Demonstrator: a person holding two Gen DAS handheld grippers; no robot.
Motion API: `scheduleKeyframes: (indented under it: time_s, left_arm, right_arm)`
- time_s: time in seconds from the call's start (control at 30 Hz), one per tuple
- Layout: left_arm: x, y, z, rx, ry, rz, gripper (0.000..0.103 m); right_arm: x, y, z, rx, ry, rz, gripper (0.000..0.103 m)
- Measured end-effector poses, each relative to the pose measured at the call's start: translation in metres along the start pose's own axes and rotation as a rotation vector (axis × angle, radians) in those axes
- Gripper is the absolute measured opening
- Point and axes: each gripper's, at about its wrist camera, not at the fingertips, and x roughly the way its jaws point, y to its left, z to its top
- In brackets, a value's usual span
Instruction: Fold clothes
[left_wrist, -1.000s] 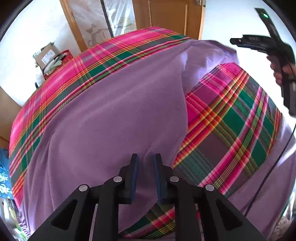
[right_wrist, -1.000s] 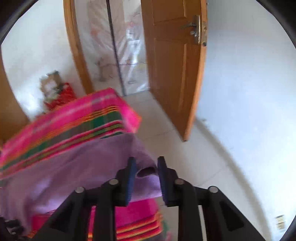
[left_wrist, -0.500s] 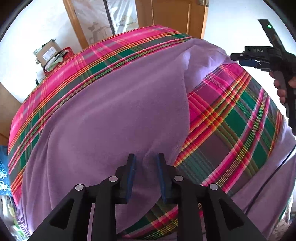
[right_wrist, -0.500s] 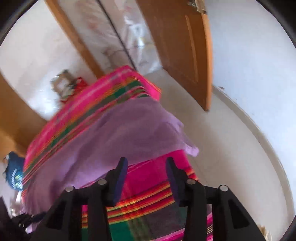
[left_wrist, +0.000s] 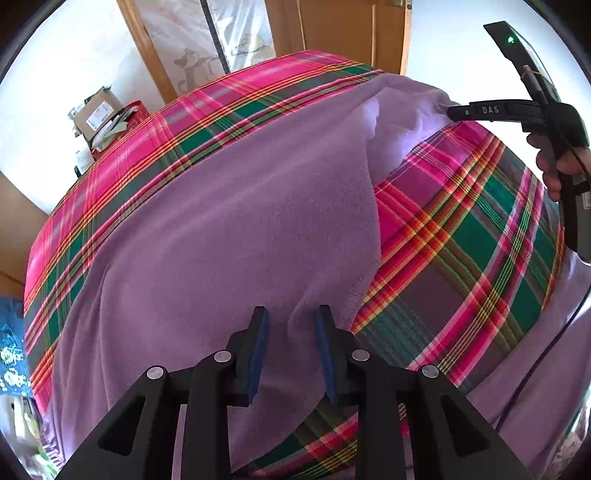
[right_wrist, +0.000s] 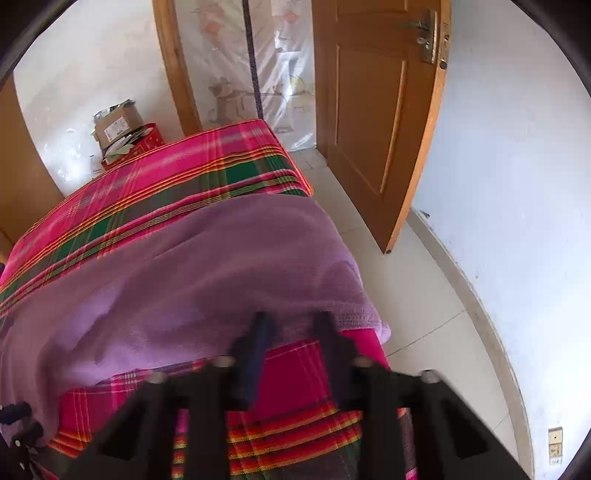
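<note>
Purple fleece (left_wrist: 229, 229) lies across the plaid bed (left_wrist: 461, 240). From the left wrist, the left gripper (left_wrist: 291, 325) has just been opening, its jaws spread with a raised fold between them; the right gripper (left_wrist: 452, 110) pinches the far corner. From the right wrist, that gripper (right_wrist: 291, 325) is blurred, just closing; the fleece (right_wrist: 207, 266) hides its tips. A door (right_wrist: 380, 110) stands beyond.

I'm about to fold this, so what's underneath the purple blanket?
Under the purple blanket lies a pink and green plaid sheet, showing bare beyond its edges. Whatever else lies beneath the blanket's middle is covered. The right gripper meets its far corner.
</note>
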Motion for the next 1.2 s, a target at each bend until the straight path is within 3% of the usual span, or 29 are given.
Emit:
scheduleKeyframes:
  time_s: [0.07, 0.2, 0.5, 0.57, 0.77, 1.2]
  left_arm:
    - [0.0, -0.001, -0.001, 0.005, -0.006, 0.003, 0.027]
    - [-0.002, 0.0, -0.002, 0.017, 0.006, -0.016, 0.02]
    - [-0.007, 0.015, -0.012, 0.022, 0.031, -0.03, 0.02]
    - [-0.009, 0.014, -0.014, 0.029, 0.023, -0.039, 0.024]
    - [-0.012, 0.002, -0.018, 0.082, -0.01, -0.108, 0.028]
    - [-0.009, -0.008, -0.02, 0.132, -0.017, -0.124, 0.029]
  right_arm:
    - [-0.003, 0.001, 0.001, -0.01, -0.009, 0.005, 0.008]
    - [-0.012, -0.004, 0.004, 0.014, -0.037, 0.017, 0.007]
    - [-0.051, -0.033, 0.015, 0.073, -0.089, 0.042, 0.006]
    - [-0.056, -0.035, 0.015, 0.075, -0.098, 0.043, 0.006]
    - [-0.028, -0.035, 0.012, 0.083, -0.007, -0.007, 0.006]
    - [-0.002, -0.035, 0.012, 0.087, 0.028, -0.02, 0.007]
